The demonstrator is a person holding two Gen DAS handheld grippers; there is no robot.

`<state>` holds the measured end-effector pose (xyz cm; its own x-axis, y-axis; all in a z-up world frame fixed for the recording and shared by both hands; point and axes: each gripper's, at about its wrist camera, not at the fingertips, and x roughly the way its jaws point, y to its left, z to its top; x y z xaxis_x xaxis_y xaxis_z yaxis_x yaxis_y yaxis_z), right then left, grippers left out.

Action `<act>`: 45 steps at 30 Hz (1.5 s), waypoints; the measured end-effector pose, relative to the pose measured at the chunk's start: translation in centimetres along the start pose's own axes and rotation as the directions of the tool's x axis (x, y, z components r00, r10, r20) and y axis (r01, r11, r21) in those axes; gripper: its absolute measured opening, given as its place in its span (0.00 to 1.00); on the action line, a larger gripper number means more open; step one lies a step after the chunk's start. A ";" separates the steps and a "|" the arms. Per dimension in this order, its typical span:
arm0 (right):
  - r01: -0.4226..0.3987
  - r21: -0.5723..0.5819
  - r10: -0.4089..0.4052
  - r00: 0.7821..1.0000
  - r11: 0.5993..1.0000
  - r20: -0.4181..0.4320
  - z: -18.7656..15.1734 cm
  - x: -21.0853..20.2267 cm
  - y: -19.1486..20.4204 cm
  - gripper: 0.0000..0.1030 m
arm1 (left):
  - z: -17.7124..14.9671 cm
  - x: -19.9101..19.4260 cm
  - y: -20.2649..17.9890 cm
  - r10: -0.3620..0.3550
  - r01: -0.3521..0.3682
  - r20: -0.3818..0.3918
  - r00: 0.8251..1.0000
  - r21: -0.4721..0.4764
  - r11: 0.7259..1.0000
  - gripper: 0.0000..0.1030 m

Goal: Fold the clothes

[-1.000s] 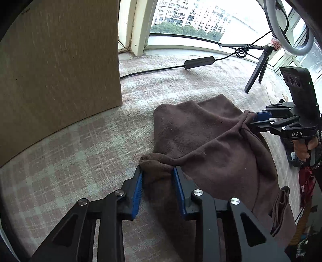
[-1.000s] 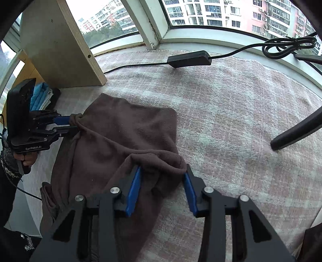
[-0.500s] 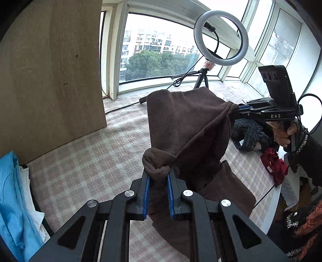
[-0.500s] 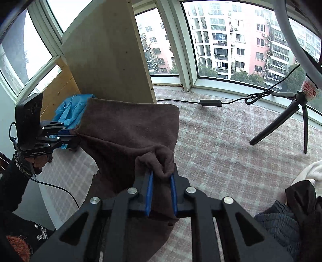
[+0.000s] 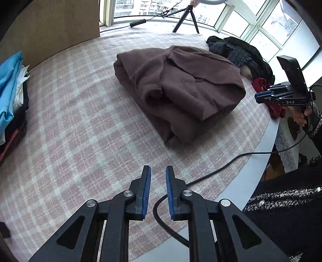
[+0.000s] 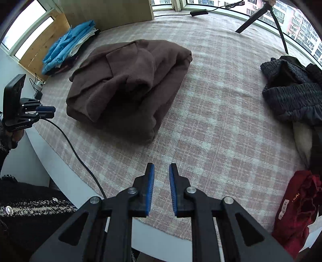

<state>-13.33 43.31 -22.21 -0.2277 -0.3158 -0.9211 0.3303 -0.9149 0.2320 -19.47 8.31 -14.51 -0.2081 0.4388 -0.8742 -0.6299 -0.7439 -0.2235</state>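
Nearest, the left gripper [image 5: 156, 171] hangs over the checked cloth [image 5: 80, 141] close to the table's near edge, its blue pads a narrow gap apart with nothing between them. The right gripper [image 6: 161, 168] is the same: jaws nearly together, empty, above bare cloth. A black cable [image 5: 217, 167] runs across the pale table rim [image 5: 251, 171] just right of the left gripper. A dark speckled sleeve [image 5: 285, 203] shows at the near right.

Further out, in the middle of the table, lies the brown garment [image 5: 181, 88], folded over on itself into a thick bundle, apart from both grippers.

On the far left sits a stack of folded clothes [image 5: 10, 90] with blue on top. To the far right lie a dark grey heap [image 6: 291, 94] and a red garment [image 6: 295, 207] at the edge. A black tripod [image 5: 186, 18] stands by the window.
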 end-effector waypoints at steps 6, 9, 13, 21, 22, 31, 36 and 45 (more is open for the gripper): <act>-0.035 -0.002 0.034 0.967 0.999 0.254 6.3 -4.0 1.8 0.55 | 8.1 -0.2 -3.6 -0.079 0.057 0.168 0.983 0.130 0.990 0.25; -0.082 -0.008 0.081 0.961 0.997 0.265 8.8 -1.2 3.4 0.55 | 9.1 4.6 -4.6 -0.100 0.088 0.079 0.992 0.145 0.985 0.26; -0.077 -0.063 0.080 0.996 0.995 0.040 6.6 4.9 5.0 0.40 | 6.2 8.9 -4.6 -0.102 0.109 -0.062 0.993 0.114 0.987 0.23; -0.290 0.190 0.240 0.938 0.938 0.249 8.0 -2.0 -2.6 0.40 | 7.9 5.9 -12.3 -0.278 0.275 0.020 0.960 0.104 0.956 0.32; -0.259 0.208 0.207 0.947 0.943 0.244 9.1 -1.6 -3.1 0.40 | 8.2 6.7 -13.2 -0.279 0.277 0.007 0.960 0.106 0.955 0.35; -0.293 0.290 0.289 0.956 0.911 0.059 13.4 7.0 -3.6 0.10 | 9.2 10.8 -14.1 -0.166 0.171 -0.067 0.984 0.086 0.982 0.04; -0.268 0.226 0.256 0.963 0.937 0.080 15.0 3.8 -3.0 0.07 | 10.0 6.9 -14.3 -0.197 0.199 -0.033 0.980 0.148 0.969 0.04; 0.099 0.126 -0.092 0.994 0.987 -0.065 14.7 5.5 -4.5 0.03 | 8.2 13.5 -13.8 -0.281 0.286 -0.119 0.952 0.026 0.958 0.04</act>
<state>-29.56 41.98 -23.73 -0.1970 -0.2137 -0.9568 0.1885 -0.9660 0.1769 -19.73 28.66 -19.66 0.0677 0.5670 -0.8209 -0.6819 -0.5743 -0.4529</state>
